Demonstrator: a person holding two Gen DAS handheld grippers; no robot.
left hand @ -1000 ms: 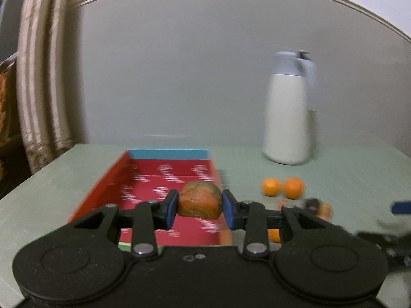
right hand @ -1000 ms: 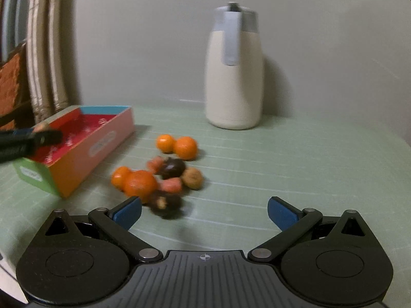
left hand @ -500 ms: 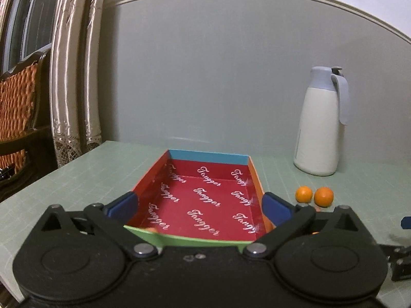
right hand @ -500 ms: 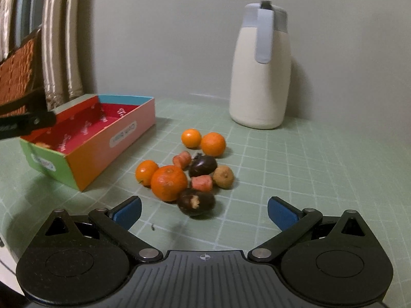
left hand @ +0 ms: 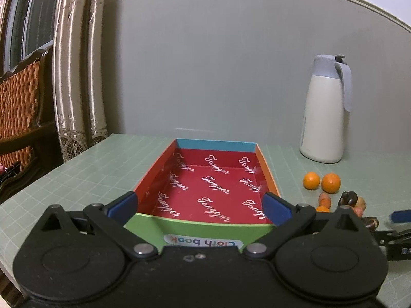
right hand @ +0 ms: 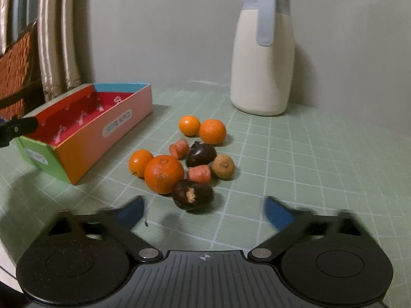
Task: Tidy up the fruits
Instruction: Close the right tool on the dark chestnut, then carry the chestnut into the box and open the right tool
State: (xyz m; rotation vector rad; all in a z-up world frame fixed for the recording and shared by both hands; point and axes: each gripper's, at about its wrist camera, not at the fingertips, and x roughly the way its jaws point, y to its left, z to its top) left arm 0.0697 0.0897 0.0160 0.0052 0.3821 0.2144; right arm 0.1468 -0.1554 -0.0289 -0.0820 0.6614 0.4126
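The fruit sits in a loose heap on the green gridded table, between a colourful box and a white jug with a grey lid. Two small oranges lie side by side at the far edge of the heap; nearer are a big orange touching a smaller one, two pinkish stubby pieces, a tan round fruit and two dark brown fruits — the nearest one has a pale bitten-looking spot. The box has a green near end, a blue far end and a red lining printed with white script; what shows of its floor in the left wrist view is bare. The left gripper stands wide apart over the near end of the box, holding nothing. The right gripper hovers just short of the nearest dark fruit; its jaws have just been closing — blurred, still apart, nothing between them.
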